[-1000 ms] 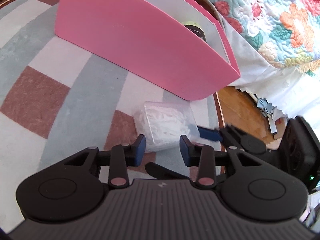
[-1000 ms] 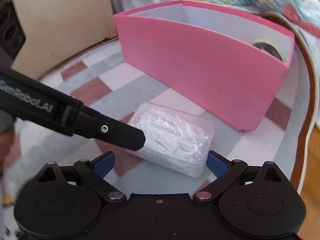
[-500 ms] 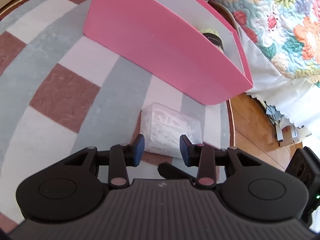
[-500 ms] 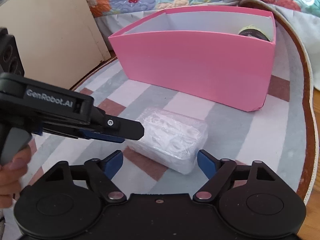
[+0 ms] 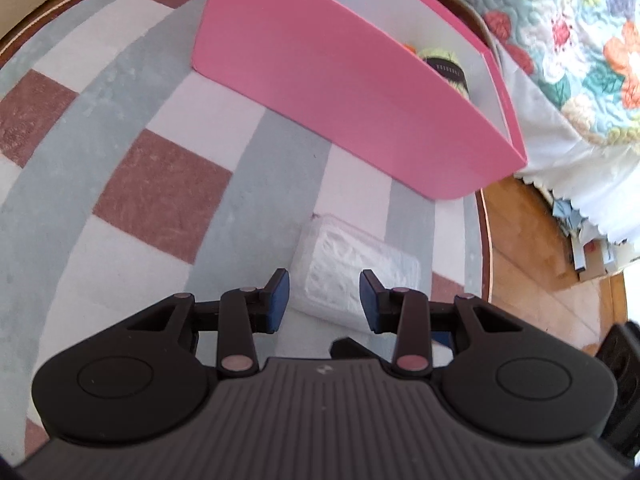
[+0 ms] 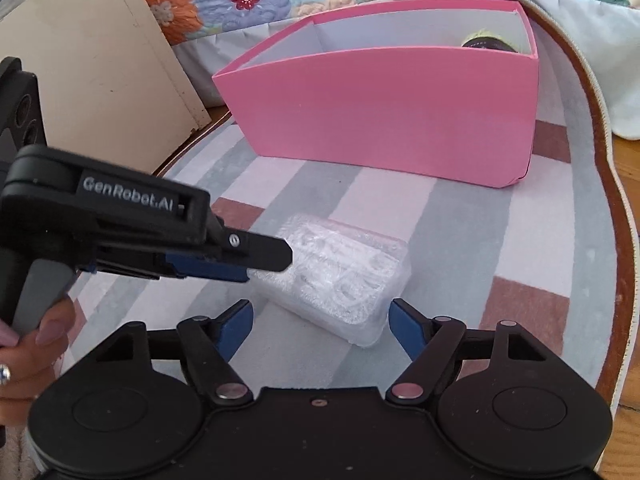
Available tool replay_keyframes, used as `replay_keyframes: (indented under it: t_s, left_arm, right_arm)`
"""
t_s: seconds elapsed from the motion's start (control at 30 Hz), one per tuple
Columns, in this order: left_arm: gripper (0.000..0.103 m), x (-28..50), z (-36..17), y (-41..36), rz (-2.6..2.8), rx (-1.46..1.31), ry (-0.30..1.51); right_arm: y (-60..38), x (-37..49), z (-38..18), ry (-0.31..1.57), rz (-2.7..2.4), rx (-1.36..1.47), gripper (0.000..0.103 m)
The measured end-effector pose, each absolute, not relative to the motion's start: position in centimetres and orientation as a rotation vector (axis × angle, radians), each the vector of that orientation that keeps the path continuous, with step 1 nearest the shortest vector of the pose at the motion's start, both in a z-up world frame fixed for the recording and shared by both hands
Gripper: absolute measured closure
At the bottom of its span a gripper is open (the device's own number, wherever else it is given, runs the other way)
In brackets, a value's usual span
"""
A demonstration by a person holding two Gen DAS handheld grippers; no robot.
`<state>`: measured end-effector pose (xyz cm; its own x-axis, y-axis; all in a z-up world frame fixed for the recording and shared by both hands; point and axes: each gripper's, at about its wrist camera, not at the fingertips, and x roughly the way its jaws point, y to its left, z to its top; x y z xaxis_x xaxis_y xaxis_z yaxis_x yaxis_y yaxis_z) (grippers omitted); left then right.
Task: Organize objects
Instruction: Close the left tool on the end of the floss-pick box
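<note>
Clear packet [image 6: 340, 276] — crinkly (white contents) — on rug [image 6: 460, 220].

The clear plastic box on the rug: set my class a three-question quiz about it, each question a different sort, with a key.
1. True or false: the clear plastic box lies inside the pink bin.
2. Which tool has the box between its open pads? A) left tool B) right tool C) both
3. Fill in: the box rests on the checked ____.

Key: 1 false, it lies on the rug in front of the bin. 2 C, neither presses it yet; the right's jaws have just been closing. 3 rug.
</note>
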<state>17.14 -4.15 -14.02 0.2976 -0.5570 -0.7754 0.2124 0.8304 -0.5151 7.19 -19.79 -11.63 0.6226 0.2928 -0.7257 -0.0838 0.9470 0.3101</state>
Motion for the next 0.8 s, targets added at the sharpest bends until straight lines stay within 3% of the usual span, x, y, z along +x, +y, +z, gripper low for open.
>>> replay_keyframes:
  t_s: [0.13,0.23,0.63,0.8]
  left_arm:
    - [0.067,17.7,-14.2,-3.8,-0.519,-0.346,1.119]
    - [0.077,18.1,-14.7,-3.8,-0.538,-0.361,1.117]
    - [0.077,19.1,-16.2,-2.9,-0.54,-0.524,1.217]
    - [0.074,19.0,-16.2,-3.3,-0.538,-0.512,1.217]
  right_arm:
    - [-19.7,6.8,-11.4,0.855,0.19,0.307,0.022]
    - [-19.1,6.9,-11.5,0.861,0.187,0.29,0.022]
    - [-16.9,8.3,-11.5,0.882,0.074,0.117,0.021]
    - [-15.9,8.7,-11.8,0.9,0.054,0.053,0.016]
